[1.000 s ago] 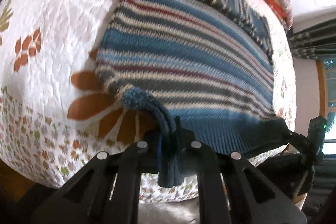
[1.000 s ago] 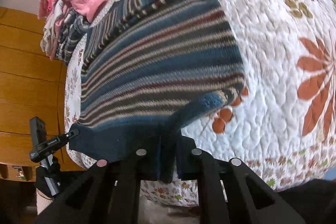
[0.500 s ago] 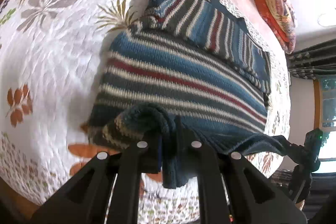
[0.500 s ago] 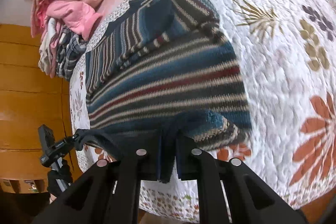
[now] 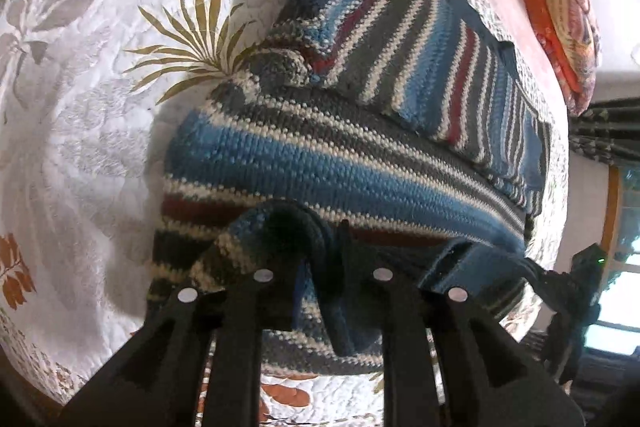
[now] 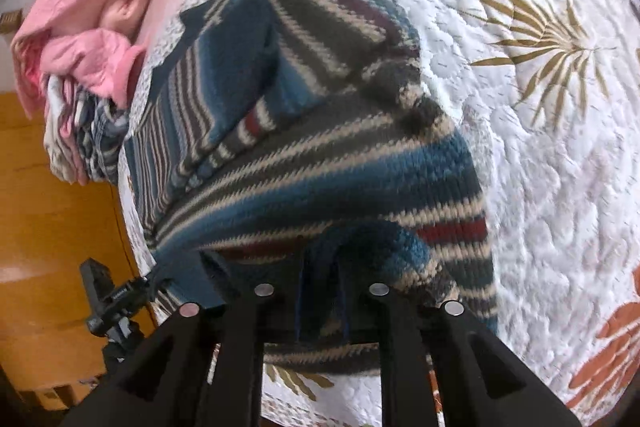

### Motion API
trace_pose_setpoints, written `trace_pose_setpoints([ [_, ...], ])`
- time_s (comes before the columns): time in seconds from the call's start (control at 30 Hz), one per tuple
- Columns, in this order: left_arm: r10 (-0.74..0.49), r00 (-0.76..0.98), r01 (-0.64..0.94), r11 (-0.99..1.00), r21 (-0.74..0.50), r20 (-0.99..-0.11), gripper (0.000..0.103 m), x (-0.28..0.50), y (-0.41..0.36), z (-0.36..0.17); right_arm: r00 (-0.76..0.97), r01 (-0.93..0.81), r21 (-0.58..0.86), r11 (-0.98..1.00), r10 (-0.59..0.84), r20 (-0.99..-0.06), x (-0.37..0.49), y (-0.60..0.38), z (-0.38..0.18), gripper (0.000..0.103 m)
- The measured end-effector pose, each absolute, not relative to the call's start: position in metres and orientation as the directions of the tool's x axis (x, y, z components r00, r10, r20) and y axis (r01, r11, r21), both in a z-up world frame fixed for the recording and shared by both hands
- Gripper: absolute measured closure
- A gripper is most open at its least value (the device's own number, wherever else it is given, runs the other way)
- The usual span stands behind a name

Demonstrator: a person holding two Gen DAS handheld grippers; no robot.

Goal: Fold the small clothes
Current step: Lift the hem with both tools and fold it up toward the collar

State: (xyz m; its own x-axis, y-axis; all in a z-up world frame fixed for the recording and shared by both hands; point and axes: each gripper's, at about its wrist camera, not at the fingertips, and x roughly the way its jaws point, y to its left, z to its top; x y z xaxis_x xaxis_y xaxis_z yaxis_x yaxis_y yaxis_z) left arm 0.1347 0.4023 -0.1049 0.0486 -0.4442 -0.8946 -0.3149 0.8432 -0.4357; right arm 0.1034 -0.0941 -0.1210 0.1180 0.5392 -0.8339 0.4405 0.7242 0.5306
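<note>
Left gripper [image 5: 320, 291] and right gripper [image 6: 320, 299] each pinch a hem corner of the sweater [image 5: 320, 155], lifting it evenly to fold over the quilt [image 5: 80, 147].

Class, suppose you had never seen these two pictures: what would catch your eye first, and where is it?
First, the striped knitted sweater spread over the middle of the floral quilt, its near hem lifted and pinched at both corners by the left gripper and the right gripper. Next, the pile of pink clothes at the far left of the bed in the right wrist view.
</note>
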Motion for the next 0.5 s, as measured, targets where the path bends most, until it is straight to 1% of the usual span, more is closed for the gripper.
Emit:
trace_pose_setpoints([
  [0.13, -0.542, 0.06, -0.449, 0.735, -0.508, -0.838, 0.081, 0.138, 0.424, -0.115, 0.117, 0.497, 0.555, 0.666, 0.583, -0.804, 0.105, -0.103, -0.13, 0.086],
  [0.17, -0.55, 0.063, -0.459, 0.725, -0.513, -0.833, 0.081, 0.138, 0.427, -0.116, 0.118, 0.511, 0.564, 0.649, 0.597, -0.794, 0.104, -0.105, -0.131, 0.085],
  [0.2, -0.557, 0.062, -0.465, 0.718, -0.517, -0.828, 0.081, 0.139, 0.428, -0.117, 0.119, 0.519, 0.57, 0.638, 0.606, -0.787, 0.104, -0.107, -0.13, 0.081],
  [0.27, -0.557, 0.054, -0.466, 0.72, -0.515, -0.828, 0.08, 0.139, 0.427, -0.117, 0.131, 0.534, 0.588, 0.607, 0.628, -0.767, 0.104, -0.114, -0.128, 0.079],
  [0.3, -0.558, 0.052, -0.469, 0.718, -0.514, -0.828, 0.08, 0.139, 0.427, -0.116, 0.138, 0.539, 0.587, 0.604, 0.624, -0.769, 0.104, -0.117, -0.126, 0.074],
  [0.33, -0.564, 0.055, -0.475, 0.711, -0.518, -0.824, 0.077, 0.139, 0.427, -0.114, 0.146, 0.543, 0.583, 0.605, 0.615, -0.775, 0.103, -0.121, -0.123, 0.065],
  [0.37, -0.571, 0.057, -0.484, 0.702, -0.523, -0.819, 0.074, 0.139, 0.428, -0.111, 0.162, 0.545, 0.571, 0.614, 0.591, -0.79, 0.103, -0.128, -0.117, 0.061],
  [0.43, -0.589, 0.077, -0.512, 0.669, -0.539, -0.804, 0.07, 0.138, 0.434, -0.105, 0.2, 0.543, 0.561, 0.625, 0.552, -0.809, 0.103, -0.143, -0.106, 0.06],
  [0.5, -0.574, 0.12, -0.523, 0.657, -0.543, -0.81, 0.064, 0.137, 0.444, -0.093, 0.221, 0.54, 0.567, 0.622, 0.546, -0.808, 0.104, -0.149, -0.1, 0.06],
])
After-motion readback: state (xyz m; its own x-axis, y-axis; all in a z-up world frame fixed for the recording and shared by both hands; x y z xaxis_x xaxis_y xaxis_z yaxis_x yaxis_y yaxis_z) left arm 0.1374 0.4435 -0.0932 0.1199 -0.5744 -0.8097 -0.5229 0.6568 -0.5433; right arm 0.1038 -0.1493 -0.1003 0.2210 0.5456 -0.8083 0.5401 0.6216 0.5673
